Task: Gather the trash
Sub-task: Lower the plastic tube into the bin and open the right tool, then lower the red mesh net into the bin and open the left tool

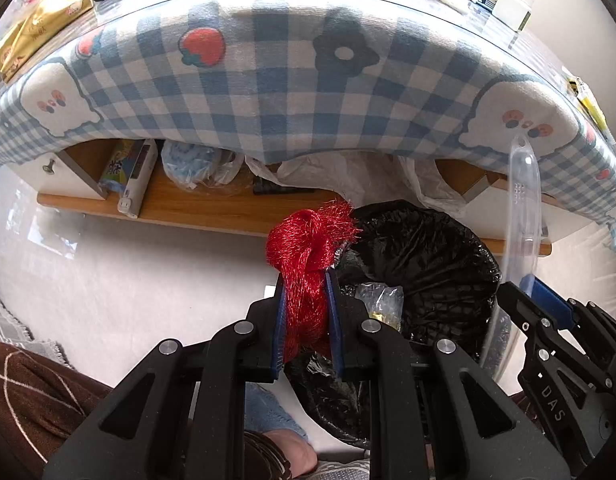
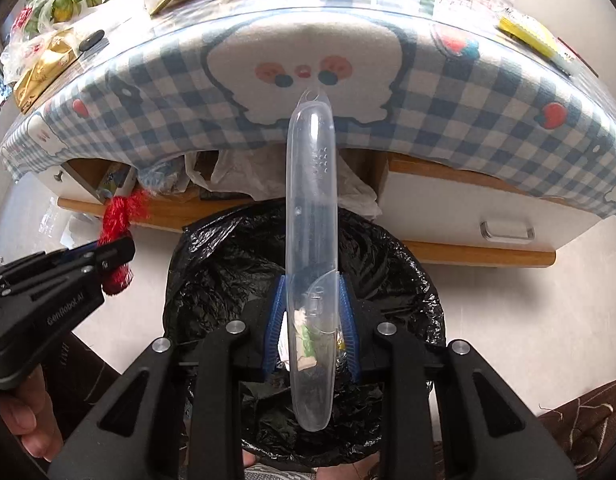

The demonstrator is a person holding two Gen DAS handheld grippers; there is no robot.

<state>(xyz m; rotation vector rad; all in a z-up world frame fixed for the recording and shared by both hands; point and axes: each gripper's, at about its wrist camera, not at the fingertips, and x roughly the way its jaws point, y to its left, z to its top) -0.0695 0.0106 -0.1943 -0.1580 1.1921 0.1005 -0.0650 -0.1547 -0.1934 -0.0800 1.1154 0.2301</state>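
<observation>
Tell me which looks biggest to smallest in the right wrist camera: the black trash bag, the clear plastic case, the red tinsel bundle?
1. black trash bag
2. clear plastic case, though it sits very near the camera, which enlarges it
3. red tinsel bundle

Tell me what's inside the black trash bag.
In the black trash bag, a crumpled clear wrapper with something yellowish shows. The left gripper, its red tinsel, and the bag's folds hide the rest.
</observation>
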